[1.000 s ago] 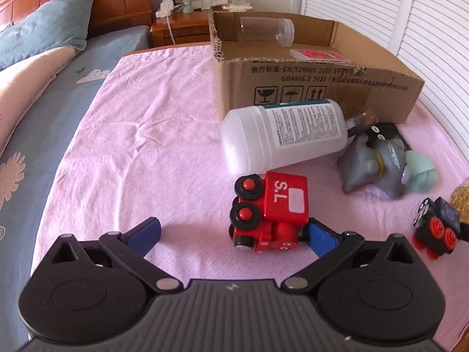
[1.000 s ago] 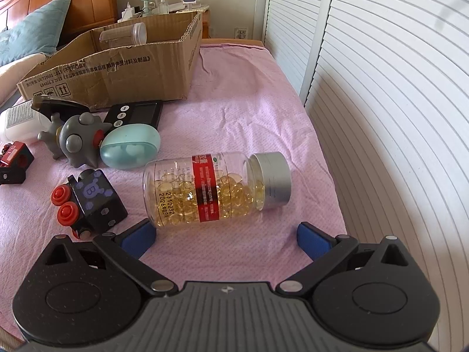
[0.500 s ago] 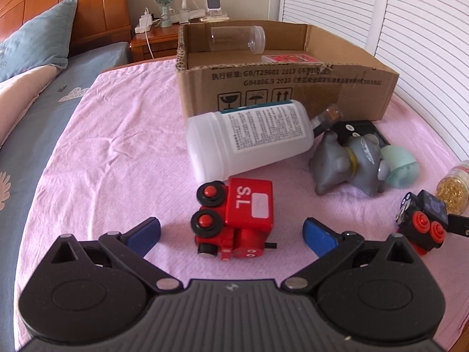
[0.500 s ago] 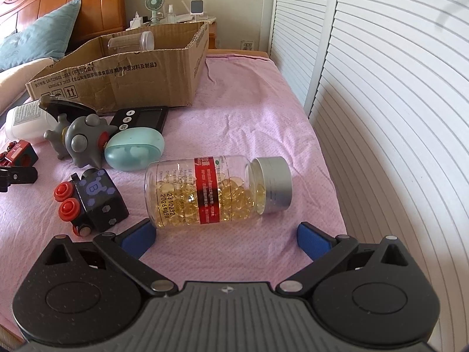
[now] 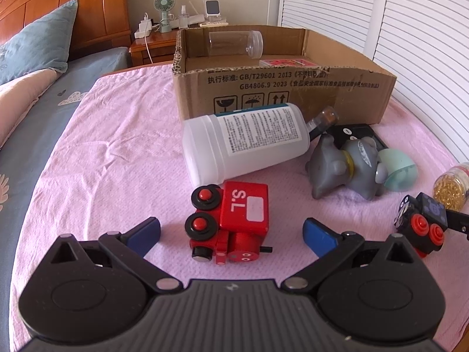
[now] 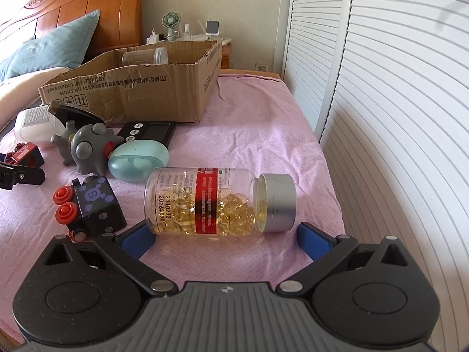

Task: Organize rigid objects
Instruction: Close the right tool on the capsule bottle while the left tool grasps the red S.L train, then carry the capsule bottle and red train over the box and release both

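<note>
The capsule bottle [image 6: 217, 202] is lying on its side on the pink blanket [image 6: 258, 135], long axis running across, silver cap pointing to 3 o'clock, sitting between the released jaws of the right gripper [image 6: 224, 240]. The red toy train [image 5: 230, 224] is lying tipped, nose pointing to 6 o'clock, between the left gripper [image 5: 231, 231]'s released jaws. Only the left view is showing the red packet [image 5: 288, 63] inside the cardboard box [image 5: 293, 85] at 12 o'clock

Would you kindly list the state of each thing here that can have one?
left hand-held gripper: open, straddling the train
right hand-held gripper: open
red toy train: on its side
capsule bottle: capped, lying down
white bottle: lying down
cardboard box: open
clear jar: uncapped, inside the box
</note>
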The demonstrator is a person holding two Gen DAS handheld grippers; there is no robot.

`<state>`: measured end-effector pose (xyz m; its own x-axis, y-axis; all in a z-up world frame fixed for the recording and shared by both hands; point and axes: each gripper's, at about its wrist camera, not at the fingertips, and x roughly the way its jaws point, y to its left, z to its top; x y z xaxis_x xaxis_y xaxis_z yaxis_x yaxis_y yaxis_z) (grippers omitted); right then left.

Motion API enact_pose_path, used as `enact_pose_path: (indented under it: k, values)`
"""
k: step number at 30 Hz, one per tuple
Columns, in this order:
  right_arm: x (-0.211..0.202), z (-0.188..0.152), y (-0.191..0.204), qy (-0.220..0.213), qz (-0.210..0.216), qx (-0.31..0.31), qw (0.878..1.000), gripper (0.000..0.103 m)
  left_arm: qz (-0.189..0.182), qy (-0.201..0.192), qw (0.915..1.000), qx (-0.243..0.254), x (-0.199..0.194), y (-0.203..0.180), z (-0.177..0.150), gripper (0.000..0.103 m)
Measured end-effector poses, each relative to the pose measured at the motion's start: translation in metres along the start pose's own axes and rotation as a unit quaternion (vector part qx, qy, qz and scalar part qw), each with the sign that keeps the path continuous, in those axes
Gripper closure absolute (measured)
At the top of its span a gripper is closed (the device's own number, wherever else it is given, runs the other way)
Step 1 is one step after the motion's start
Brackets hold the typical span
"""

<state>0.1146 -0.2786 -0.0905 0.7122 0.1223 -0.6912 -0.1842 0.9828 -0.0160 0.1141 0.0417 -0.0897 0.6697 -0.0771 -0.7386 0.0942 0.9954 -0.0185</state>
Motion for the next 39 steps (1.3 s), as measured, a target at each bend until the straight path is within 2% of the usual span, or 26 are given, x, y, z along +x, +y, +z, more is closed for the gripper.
enact_pose_path:
  k: [13, 17, 23, 25, 30, 32, 34, 35, 39]
  values:
    - [0.012, 0.016, 0.001, 0.026, -0.003, -0.004, 1.000, 0.000, -0.003, -0.004, 1.0000, 0.003, 0.001, -0.001, -0.001, 0.001]
    - [0.009, 0.019, 0.010, 0.021, -0.017, -0.032, 0.999, 0.000, -0.001, -0.004, 1.0000, 0.000, 0.000, -0.001, -0.001, 0.001]
    - [0.009, 0.025, 0.015, 0.021, -0.015, -0.032, 0.999, 0.000, 0.002, -0.012, 0.9999, -0.002, 0.000, -0.001, 0.002, 0.012]
    - [0.009, 0.026, 0.015, 0.022, -0.016, -0.028, 0.999, 0.000, 0.003, -0.015, 0.9999, -0.005, -0.001, -0.001, 0.003, 0.019]
    - [0.009, 0.029, 0.014, 0.025, -0.027, -0.017, 0.999, 0.005, 0.007, -0.013, 0.9998, -0.009, -0.001, -0.001, 0.006, 0.024]
    - [0.009, 0.029, 0.014, 0.028, -0.029, -0.018, 0.999, 0.007, 0.008, -0.014, 0.9998, -0.008, -0.001, -0.001, 0.007, 0.029]
    - [0.009, 0.030, 0.014, 0.031, -0.028, -0.019, 0.999, 0.007, 0.004, -0.014, 0.9999, -0.003, -0.003, -0.002, 0.009, 0.048]
    - [0.008, 0.030, 0.014, 0.032, -0.027, -0.020, 0.999, 0.007, 0.005, -0.012, 0.9999, -0.001, -0.003, -0.002, 0.010, 0.052]
    - [0.005, 0.032, 0.013, 0.036, -0.018, -0.017, 0.999, 0.007, 0.005, -0.005, 0.9999, 0.010, -0.004, -0.001, 0.012, 0.054]
